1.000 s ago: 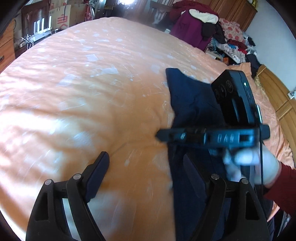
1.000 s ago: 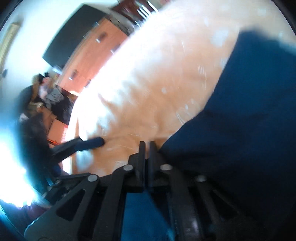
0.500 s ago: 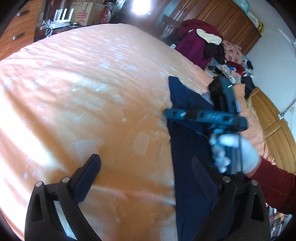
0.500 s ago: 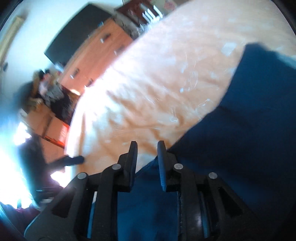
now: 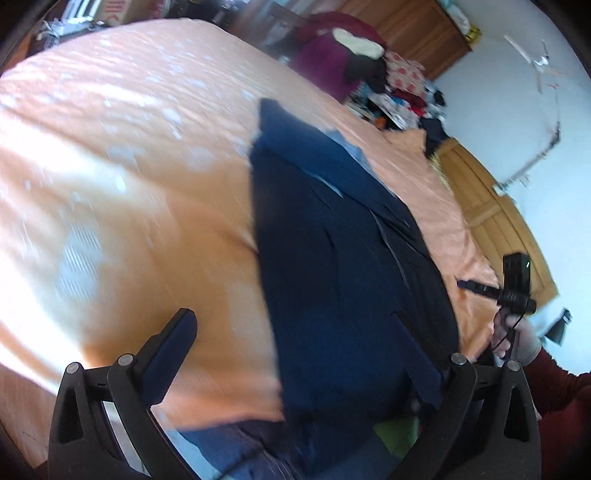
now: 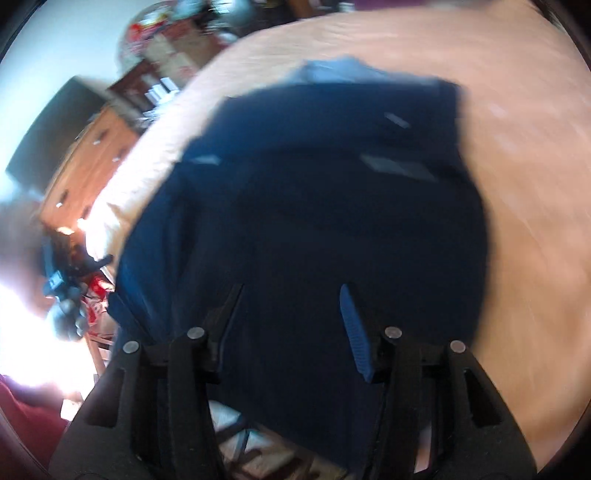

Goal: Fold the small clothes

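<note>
In the left wrist view, the left hand-held gripper (image 5: 295,350) is nearest to the camera, with its two fingers wide apart and nothing between them. The left finger (image 5: 168,354) stands over the orange bed cover, and the right finger is over the dark cloth. The right hand-held gripper (image 6: 291,325) also has its fingers apart and empty; in its own view both fingers stand over the garment, but I cannot tell if they touch it.

The navy garment (image 5: 332,266) lies on the bed (image 5: 129,192), on the side close to the person, and its near end hangs over the bed's edge. It is dark blue, almost black in the shadow, and it makes a long shape that becomes narrow toward the far end. Some straight folds and seams run along its length, and a thin pale edge shows near the far part. In the right wrist view, the same navy garment (image 6: 314,206) fills the middle, with small grey patches on it, maybe labels or pockets; the blur makes this unclear.

To the right, a hand (image 5: 517,339) in a red sleeve (image 5: 557,391) holds the other gripper beside the bed.

Farther away, the bed cover is orange with pale spots. Behind the bed is a pile of clothes (image 5: 354,70), and then wooden cabinets (image 5: 417,33).
</note>
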`<state>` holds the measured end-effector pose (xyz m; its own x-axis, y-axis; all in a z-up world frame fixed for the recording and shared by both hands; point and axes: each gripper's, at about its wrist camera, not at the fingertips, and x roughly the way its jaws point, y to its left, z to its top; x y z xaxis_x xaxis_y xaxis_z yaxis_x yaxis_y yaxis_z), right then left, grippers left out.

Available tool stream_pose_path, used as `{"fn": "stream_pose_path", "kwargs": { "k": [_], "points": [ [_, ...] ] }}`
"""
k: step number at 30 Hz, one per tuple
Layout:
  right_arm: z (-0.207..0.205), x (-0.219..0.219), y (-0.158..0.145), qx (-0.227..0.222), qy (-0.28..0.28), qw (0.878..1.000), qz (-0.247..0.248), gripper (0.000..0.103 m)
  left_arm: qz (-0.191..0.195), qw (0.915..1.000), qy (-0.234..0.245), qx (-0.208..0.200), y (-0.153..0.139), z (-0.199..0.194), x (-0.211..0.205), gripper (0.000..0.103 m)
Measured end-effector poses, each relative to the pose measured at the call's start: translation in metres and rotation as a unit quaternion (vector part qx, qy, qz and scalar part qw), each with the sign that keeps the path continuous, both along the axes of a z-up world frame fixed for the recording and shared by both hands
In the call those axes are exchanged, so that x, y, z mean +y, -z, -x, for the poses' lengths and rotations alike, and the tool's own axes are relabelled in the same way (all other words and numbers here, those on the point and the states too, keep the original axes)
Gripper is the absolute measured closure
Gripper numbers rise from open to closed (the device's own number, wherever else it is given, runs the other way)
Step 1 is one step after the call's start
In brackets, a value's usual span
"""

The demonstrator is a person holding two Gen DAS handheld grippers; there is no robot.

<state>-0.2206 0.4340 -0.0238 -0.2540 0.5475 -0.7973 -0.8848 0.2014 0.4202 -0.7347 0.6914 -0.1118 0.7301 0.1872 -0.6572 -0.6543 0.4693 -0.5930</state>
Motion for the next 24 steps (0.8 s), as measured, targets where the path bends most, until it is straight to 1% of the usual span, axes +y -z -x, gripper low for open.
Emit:
{"fn": "stream_pose_path", "kwargs": {
  "k": [1, 2, 4, 5, 7, 8, 10, 11, 13, 14, 15, 16, 17, 19, 20, 21, 22, 23, 24],
  "points": [
    [-0.012, -0.016, 0.004, 0.002, 0.012, 1.0, 0.007, 0.052, 0.002, 0.9999, 0.01, 0.003, 0.0, -0.001, -0.007, 0.0],
    [-0.015, -0.04, 0.009, 0.001, 0.029, 0.999, 0.023, 0.052, 0.003, 0.9997, 0.023, 0.01, 0.001, -0.005, -0.015, 0.0],
    [-0.019, -0.068, 0.018, 0.002, 0.045, 0.998, 0.045, 0.052, -0.003, 0.9989, 0.039, 0.026, 0.001, -0.01, -0.031, 0.0],
    [-0.018, -0.082, 0.025, 0.006, 0.048, 0.997, 0.061, 0.052, -0.007, 0.9985, 0.044, 0.033, 0.0, -0.012, -0.039, 0.0],
    [-0.013, -0.096, 0.035, 0.019, 0.029, 0.996, 0.079, 0.052, 0.001, 0.9986, 0.047, 0.024, 0.0, -0.01, -0.044, 0.001],
    [-0.006, -0.098, 0.038, 0.019, 0.013, 0.996, 0.088, 0.052, 0.015, 0.9987, 0.048, 0.002, -0.002, -0.004, -0.048, 0.001],
    [-0.003, -0.099, 0.041, 0.007, -0.011, 0.995, 0.102, 0.052, 0.022, 0.9987, 0.041, -0.023, -0.009, 0.009, -0.052, 0.001],
    [-0.004, -0.1, 0.042, 0.009, -0.013, 0.995, 0.102, 0.052, 0.03, 0.9981, 0.037, -0.039, -0.019, 0.019, -0.054, 0.001],
    [-0.011, -0.102, 0.043, 0.016, -0.005, 0.995, 0.095, 0.052, 0.039, 0.994, 0.054, -0.087, -0.042, 0.032, -0.062, 0.001],
    [-0.014, -0.103, 0.043, 0.019, -0.005, 0.995, 0.094, 0.052, 0.037, 0.989, 0.079, -0.12, -0.063, 0.036, -0.071, 0.001],
    [-0.017, -0.102, 0.044, 0.02, -0.006, 0.996, 0.091, 0.052, 0.037, 0.9833, 0.096, -0.15, -0.078, 0.039, -0.076, 0.001],
    [-0.018, -0.1, 0.044, 0.019, -0.01, 0.996, 0.089, 0.052, 0.033, 0.9727, 0.117, -0.197, -0.097, 0.043, -0.084, 0.001],
    [-0.019, -0.096, 0.044, 0.017, -0.016, 0.996, 0.087, 0.052, 0.023, 0.9658, 0.128, -0.225, -0.113, 0.046, -0.09, 0.0],
    [-0.011, -0.091, 0.04, 0.015, -0.026, 0.996, 0.08, 0.052, -0.001, 0.9618, 0.13, -0.241, -0.133, 0.05, -0.097, 0.0],
    [-0.008, -0.087, 0.038, 0.016, -0.03, 0.997, 0.074, 0.052, -0.011, 0.9622, 0.12, -0.244, -0.137, 0.053, -0.097, 0.0],
    [-0.005, -0.083, 0.036, 0.016, -0.032, 0.997, 0.068, 0.052, -0.015, 0.9645, 0.11, -0.239, -0.136, 0.054, -0.096, 0.0],
    [-0.005, -0.079, 0.035, 0.017, -0.034, 0.997, 0.064, 0.052, -0.013, 0.9719, 0.085, -0.219, -0.128, 0.055, -0.09, 0.0],
    [-0.003, -0.08, 0.033, 0.017, -0.034, 0.997, 0.061, 0.052, -0.004, 0.9773, 0.069, -0.2, -0.118, 0.054, -0.086, 0.0],
    [0.0, -0.077, 0.032, 0.016, -0.036, 0.998, 0.057, 0.051, 0.006, 0.9834, 0.053, -0.173, -0.103, 0.052, -0.08, 0.0]
  ]
}}
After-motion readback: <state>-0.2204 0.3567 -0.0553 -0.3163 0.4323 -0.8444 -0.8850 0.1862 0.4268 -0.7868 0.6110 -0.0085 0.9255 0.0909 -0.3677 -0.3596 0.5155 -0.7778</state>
